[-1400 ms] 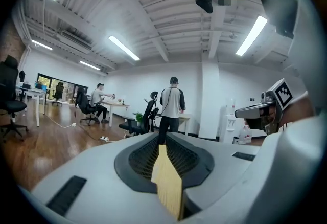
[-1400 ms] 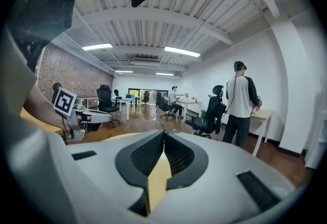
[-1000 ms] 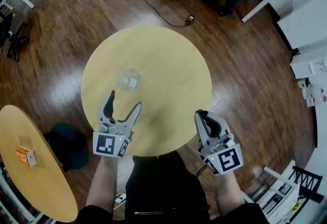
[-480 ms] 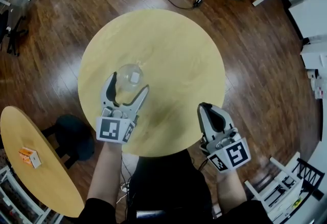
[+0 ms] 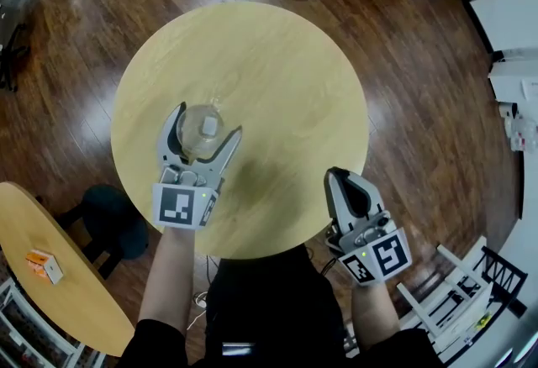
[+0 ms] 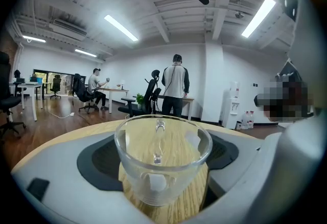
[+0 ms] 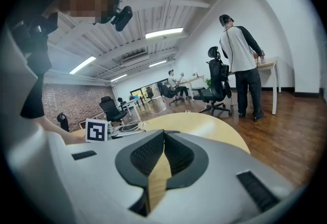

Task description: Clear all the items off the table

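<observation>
A clear glass cup (image 5: 201, 130) stands upright on the round wooden table (image 5: 286, 72), left of its middle. My left gripper (image 5: 203, 124) is open, one jaw on either side of the cup. In the left gripper view the cup (image 6: 162, 159) fills the space between the dark pads (image 6: 97, 162), with narrow gaps left at both sides. My right gripper (image 5: 340, 182) is shut and holds nothing, hovering over the table's near right edge. Its jaws (image 7: 163, 140) meet in the right gripper view.
A second round table (image 5: 76, 307) at lower left carries a small orange-and-white box (image 5: 42, 265). A dark stool (image 5: 109, 222) stands between the tables. White furniture (image 5: 514, 30) lines the right side, with a white frame (image 5: 454, 307) at lower right. A person (image 6: 176, 85) stands beyond the table.
My left gripper has moved forward, so the cup that stood ahead of its tips now sits between the jaws. The right gripper has stayed put and shut.
</observation>
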